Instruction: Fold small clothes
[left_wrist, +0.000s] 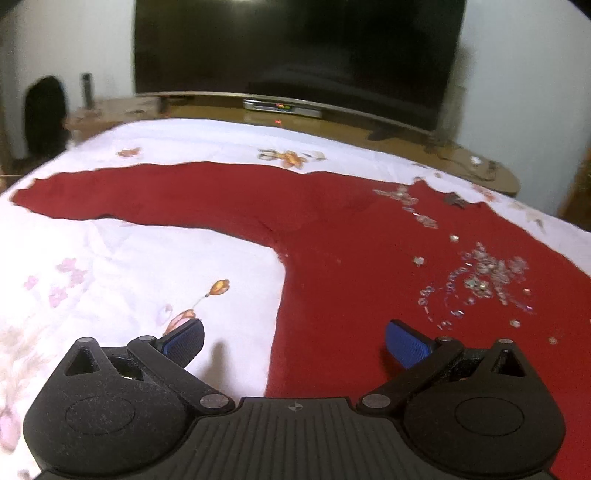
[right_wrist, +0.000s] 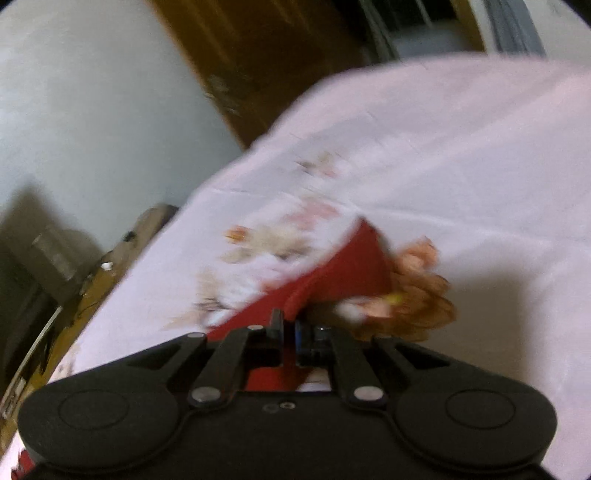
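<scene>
Right gripper (right_wrist: 290, 328) clamping blurred red garment (right_wrist: 351, 269), grip point hidden

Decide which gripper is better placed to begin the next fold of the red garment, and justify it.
The right gripper: its fingers are already shut on a raised edge of the red garment. The left gripper is open, hovering over the garment's side edge, gripping nothing.

Red garment (left_wrist: 332, 236): matt, slightly fuzzy knit cloth, with glittering sequin beading (left_wrist: 480, 280) on its front. Bedsheet (left_wrist: 129, 266) beneath the garment: smooth white floral-printed cloth. Left gripper (left_wrist: 295, 341): grainy matt black plastic, blue textured pads (left_wrist: 404, 345), dull metal rivets.
</scene>
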